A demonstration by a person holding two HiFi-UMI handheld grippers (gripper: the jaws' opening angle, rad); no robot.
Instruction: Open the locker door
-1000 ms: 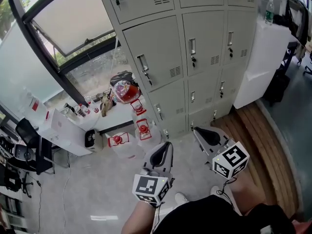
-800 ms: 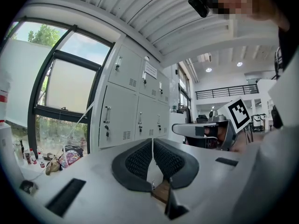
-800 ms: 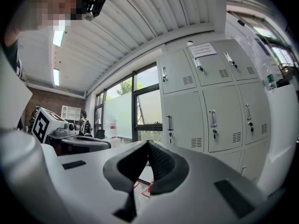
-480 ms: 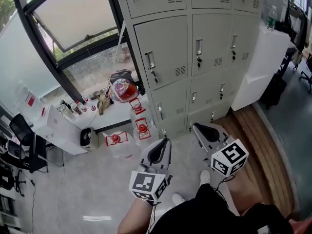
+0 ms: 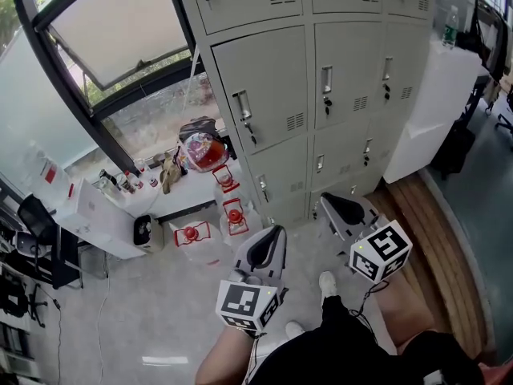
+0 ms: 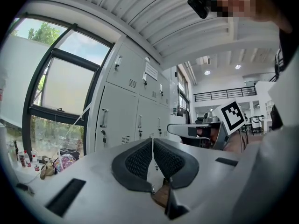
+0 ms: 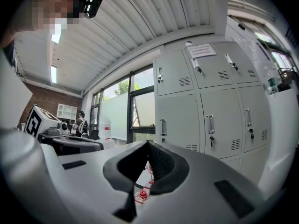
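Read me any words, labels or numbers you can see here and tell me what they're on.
No text is legible.
Paper notice on an upper locker door: print too small.
Red labels near the window: blurred.
Marker cubes: square patterns, no words.

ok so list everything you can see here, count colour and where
lockers: one bank, grey, visible doors shut, straight ahead
window: one, dark frame, left of the lockers
water jugs: three, clear with red tops, by the lockers' lower left corner
bag: one, red and multicoloured, below the window beside the lockers
cabinet: one, white, right of the lockers
bottle: one, clear, on top of the cabinet
office chair: at least one, black, far left
shoes: two, white, on the grey floor
left claw: one, grey with black pads, shut, empty
right claw: one, grey with black pads, shut, empty
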